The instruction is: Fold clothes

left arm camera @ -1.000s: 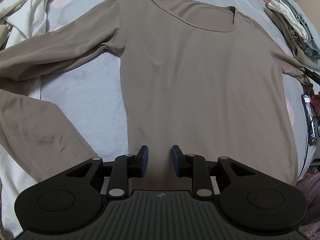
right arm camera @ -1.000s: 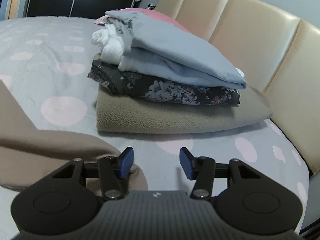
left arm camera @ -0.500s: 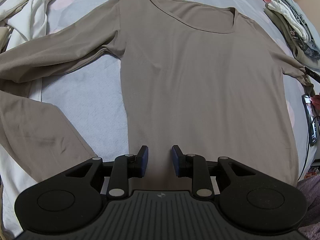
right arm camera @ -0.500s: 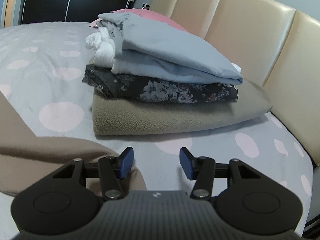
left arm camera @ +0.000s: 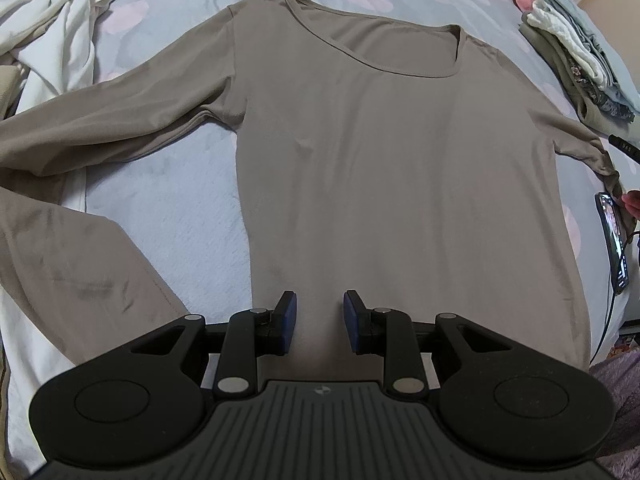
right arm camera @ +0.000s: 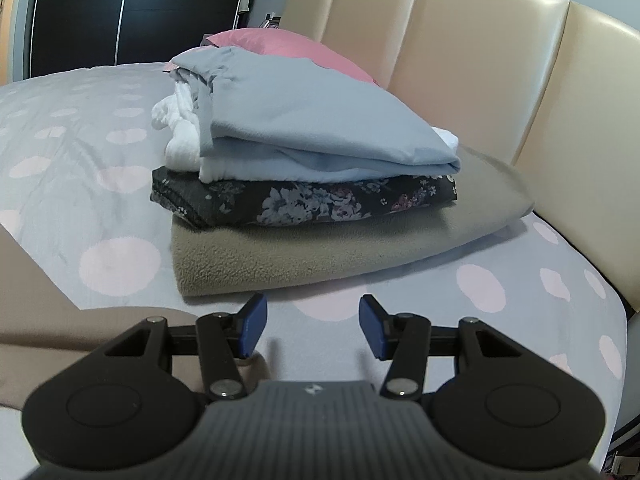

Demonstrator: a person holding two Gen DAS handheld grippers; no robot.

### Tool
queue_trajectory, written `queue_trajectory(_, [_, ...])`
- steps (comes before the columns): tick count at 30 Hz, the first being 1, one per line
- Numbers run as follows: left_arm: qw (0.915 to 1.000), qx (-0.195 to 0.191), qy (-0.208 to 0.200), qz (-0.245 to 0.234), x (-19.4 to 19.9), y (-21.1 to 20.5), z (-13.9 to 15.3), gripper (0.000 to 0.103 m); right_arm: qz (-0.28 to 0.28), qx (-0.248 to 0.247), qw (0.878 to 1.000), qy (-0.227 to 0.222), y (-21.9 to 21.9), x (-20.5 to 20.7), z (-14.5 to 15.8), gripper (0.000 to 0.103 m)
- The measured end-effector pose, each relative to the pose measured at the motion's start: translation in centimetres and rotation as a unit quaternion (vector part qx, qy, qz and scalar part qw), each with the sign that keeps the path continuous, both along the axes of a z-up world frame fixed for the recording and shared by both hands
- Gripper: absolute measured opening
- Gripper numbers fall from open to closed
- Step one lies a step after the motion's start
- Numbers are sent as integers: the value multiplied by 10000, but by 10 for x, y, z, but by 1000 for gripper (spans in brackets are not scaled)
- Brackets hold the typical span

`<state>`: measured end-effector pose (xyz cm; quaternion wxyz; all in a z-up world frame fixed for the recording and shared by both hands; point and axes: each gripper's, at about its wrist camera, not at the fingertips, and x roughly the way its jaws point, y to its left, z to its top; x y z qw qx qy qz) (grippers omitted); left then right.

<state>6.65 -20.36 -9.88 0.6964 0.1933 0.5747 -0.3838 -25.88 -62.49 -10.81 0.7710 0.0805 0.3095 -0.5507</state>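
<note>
Taupe long-sleeved top (left arm camera: pixel 384 160) lies spread flat, front up, on the dotted grey bed (left arm camera: pixel 172 216), neckline away from the left claw (left arm camera: pixel 317 322). That claw hovers over the hem near its middle, jaws apart and gripping nothing. One sleeve stretches out to the left; the other sleeve's cuff (right arm camera: pixel 120 332) lies just under the left finger of the right claw (right arm camera: pixel 312 330), which is also open and empty. Beyond it sits a stack of folded clothes (right arm camera: pixel 312 184) before the padded headboard (right arm camera: pixel 480 64). A phone (left arm camera: pixel 614 240) rests at the bed's right edge.
</note>
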Motion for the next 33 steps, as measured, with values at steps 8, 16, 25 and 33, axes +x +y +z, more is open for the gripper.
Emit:
queue_trajectory(8, [10000, -4, -11, 8, 0, -1, 1, 24, 208, 186, 9996, -4, -1, 9, -7, 54])
queue_trajectory(16, [10000, -2, -7, 54, 4, 3, 1, 24, 275, 287, 9991, 151, 0, 20, -16, 54])
queue_trajectory(25, [10000, -34, -9, -9, 5, 2, 2, 24, 302, 394, 9985, 229, 5, 22, -22, 54])
queue_trajectory(33, [9999, -131, -75, -70, 0, 1, 9, 24, 170, 471, 9987, -3, 24, -9, -13, 54])
